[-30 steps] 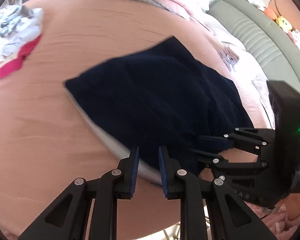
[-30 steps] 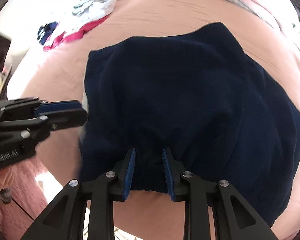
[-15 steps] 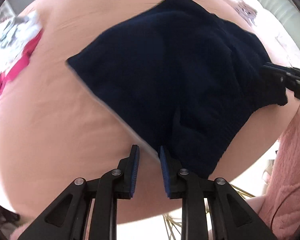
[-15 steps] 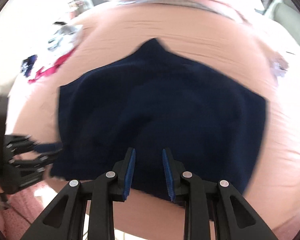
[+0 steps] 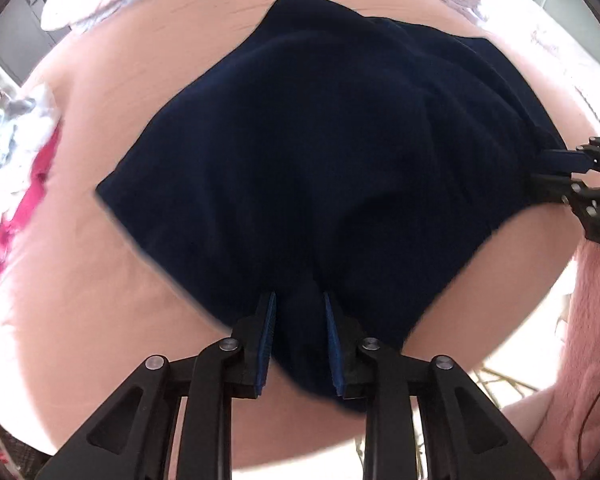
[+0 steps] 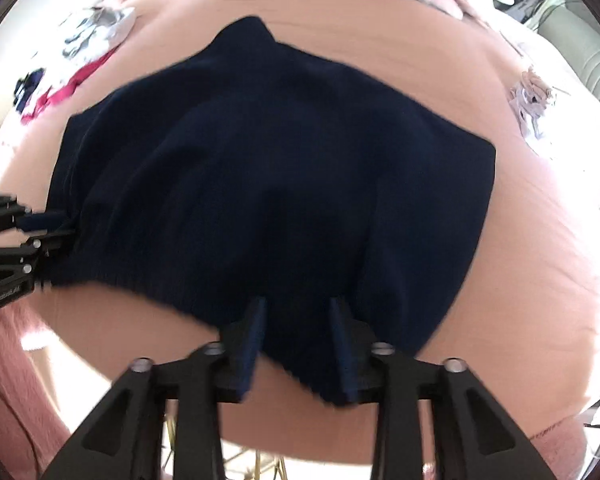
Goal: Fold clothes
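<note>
Both claws, left [image 5: 300, 338] and right [image 6: 298, 344], now pinch the navy garment's [image 5: 340, 152] near hem, empty a second ago.

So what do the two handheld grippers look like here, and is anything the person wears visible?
Both are matte black linkage frames with silver pivot pins. The left gripper has two fingers lined with blue ribbed pads; the right gripper looks the same, its pads blurrier. White lettering on the left gripper's body shows in the right wrist view, too small to read. A fluffy pink sleeve shows beside it.
</note>
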Action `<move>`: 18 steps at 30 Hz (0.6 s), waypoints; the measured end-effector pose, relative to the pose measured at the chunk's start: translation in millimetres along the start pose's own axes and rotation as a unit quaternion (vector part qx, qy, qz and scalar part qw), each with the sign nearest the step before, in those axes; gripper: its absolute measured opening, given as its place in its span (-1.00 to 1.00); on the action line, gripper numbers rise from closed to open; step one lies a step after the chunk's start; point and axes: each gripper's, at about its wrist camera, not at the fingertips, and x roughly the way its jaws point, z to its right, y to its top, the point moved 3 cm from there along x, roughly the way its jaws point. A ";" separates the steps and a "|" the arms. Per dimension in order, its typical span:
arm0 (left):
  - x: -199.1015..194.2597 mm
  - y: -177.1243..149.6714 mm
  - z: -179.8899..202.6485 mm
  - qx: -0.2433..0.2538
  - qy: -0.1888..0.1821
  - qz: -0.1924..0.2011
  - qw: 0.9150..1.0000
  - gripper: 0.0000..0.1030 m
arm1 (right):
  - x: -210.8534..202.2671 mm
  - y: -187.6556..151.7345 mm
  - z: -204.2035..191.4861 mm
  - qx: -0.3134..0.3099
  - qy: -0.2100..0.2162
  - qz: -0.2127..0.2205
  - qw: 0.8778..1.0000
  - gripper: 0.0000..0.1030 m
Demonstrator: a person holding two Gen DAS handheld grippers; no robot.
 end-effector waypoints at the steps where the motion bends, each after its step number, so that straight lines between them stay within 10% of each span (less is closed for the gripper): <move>1: -3.8 -3.8 -4.6 -0.007 0.006 -0.014 1.000 -0.49 | -3.8 0.8 5.8 0.004 0.004 0.005 1.000 -0.17; 5: -31.3 3.2 -12.9 -0.016 0.034 0.018 0.999 -0.36 | -19.1 4.2 28.9 0.020 0.018 0.024 0.999 -0.18; 12: -34.5 82.0 26.3 -0.017 -0.034 0.128 0.991 -0.36 | -37.8 13.8 65.9 0.040 0.032 0.053 0.997 -0.18; 18: 5.7 125.5 42.7 -0.008 0.000 0.101 0.995 -0.28 | 1.2 45.4 73.2 -0.004 -0.043 0.042 0.998 -0.18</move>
